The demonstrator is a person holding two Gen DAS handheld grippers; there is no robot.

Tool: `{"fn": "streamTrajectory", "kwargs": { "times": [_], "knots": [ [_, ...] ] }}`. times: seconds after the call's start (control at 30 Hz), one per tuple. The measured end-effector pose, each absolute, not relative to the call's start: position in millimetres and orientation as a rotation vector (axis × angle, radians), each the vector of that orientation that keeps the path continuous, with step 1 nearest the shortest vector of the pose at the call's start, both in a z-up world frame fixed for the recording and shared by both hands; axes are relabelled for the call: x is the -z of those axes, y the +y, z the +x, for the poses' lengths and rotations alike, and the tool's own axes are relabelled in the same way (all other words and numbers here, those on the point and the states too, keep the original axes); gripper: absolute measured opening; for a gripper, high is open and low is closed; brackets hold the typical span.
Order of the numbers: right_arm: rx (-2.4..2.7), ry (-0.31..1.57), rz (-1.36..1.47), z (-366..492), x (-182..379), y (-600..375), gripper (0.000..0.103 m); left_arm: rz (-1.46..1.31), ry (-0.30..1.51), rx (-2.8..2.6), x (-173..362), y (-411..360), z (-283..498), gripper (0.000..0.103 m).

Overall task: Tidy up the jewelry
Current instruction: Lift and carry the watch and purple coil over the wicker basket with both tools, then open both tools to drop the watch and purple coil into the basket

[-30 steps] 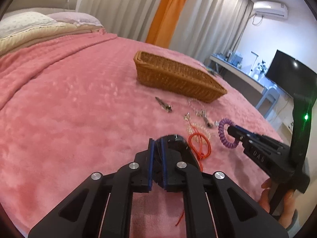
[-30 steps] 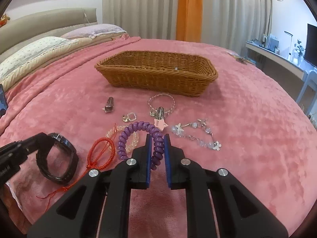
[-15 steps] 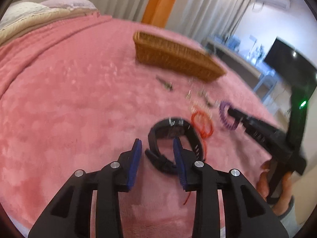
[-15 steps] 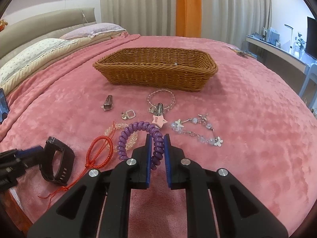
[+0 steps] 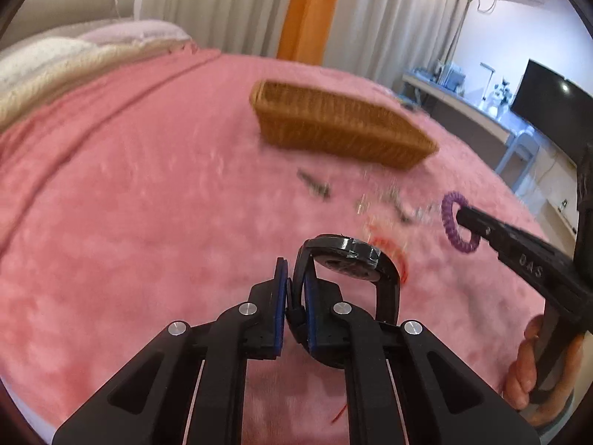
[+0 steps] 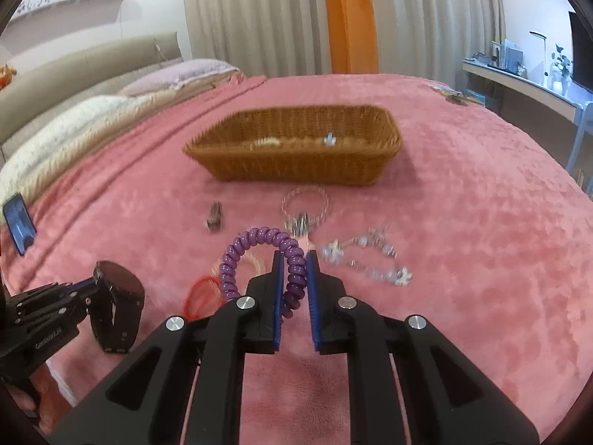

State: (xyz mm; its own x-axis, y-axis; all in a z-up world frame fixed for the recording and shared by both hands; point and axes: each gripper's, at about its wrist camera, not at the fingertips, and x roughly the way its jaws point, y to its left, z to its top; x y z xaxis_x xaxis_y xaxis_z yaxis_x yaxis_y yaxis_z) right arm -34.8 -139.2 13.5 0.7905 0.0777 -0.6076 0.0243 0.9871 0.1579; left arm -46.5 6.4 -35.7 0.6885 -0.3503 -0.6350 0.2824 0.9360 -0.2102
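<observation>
**Both pieces gripped and lifted**

Half a second ago our left gripper (image 5: pixel 295 296) gaped around the black watch (image 5: pixel 352 259); now its fingers pinch the strap, raised. Our right gripper (image 6: pixel 295 289) stays clamped on the purple coil bracelet (image 6: pixel 259 248). The wicker basket (image 6: pixel 296 170) waits at 12 o'clock on the pink bed (image 6: pixel 481 241), curtains (image 6: pixel 259 18) behind.
</observation>
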Motion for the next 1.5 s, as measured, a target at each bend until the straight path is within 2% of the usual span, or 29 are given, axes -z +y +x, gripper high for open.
{"fn": "streamTrajectory", "kwargs": {
  "times": [0.17, 0.37, 0.6, 0.87, 0.97, 1.03, 1.07, 1.1, 1.33, 1.5],
  "knots": [
    [-0.027, 0.596, 0.124, -19.5, -61.6, -140.4, 0.010, -0.094, 0.669, 0.372, -11.0, -3.0, -12.8, 0.007],
    [0.019, 0.596, 0.109, 65.1, -91.0, -159.6, 0.010, -0.104, 0.632, 0.377, -42.9, -28.8, 70.7, 0.007],
    [0.023, 0.744, 0.237, 175.6, -39.2, -188.4, 0.010, -0.089, 0.647, 0.393, -22.8, -72.4, 158.0, 0.008],
    [0.022, 0.828, 0.192, 204.5, 6.1, -181.7, 0.011, -0.083, 0.735, 0.376, 27.5, -79.3, 203.1, 0.008],
    [-0.001, 0.839, 0.223, 206.4, 10.2, -185.9, 0.021, -0.053, 0.740, 0.397, 27.9, -80.0, 200.7, 0.019],
    [0.009, 0.819, 0.241, 201.9, 7.4, -190.6, 0.060, -0.071, 0.711, 0.434, 21.2, -73.3, 190.3, 0.031],
    [0.007, 0.791, 0.255, 196.5, 2.8, -193.6, 0.061, -0.083, 0.687, 0.440, 17.0, -69.7, 185.5, 0.046],
    [0.005, 0.775, 0.261, 192.6, -1.5, -194.5, 0.061, -0.095, 0.659, 0.443, 10.2, -65.4, 179.1, 0.052],
    [0.040, 0.660, 0.219, 140.5, -45.5, -191.9, 0.061, -0.183, 0.550, 0.513, -29.0, -35.8, 125.4, 0.052],
    [0.047, 0.606, 0.181, 79.1, -60.5, -194.3, 0.061, -0.119, 0.571, 0.562, -26.8, -36.2, 69.9, 0.052]
  ]
}}
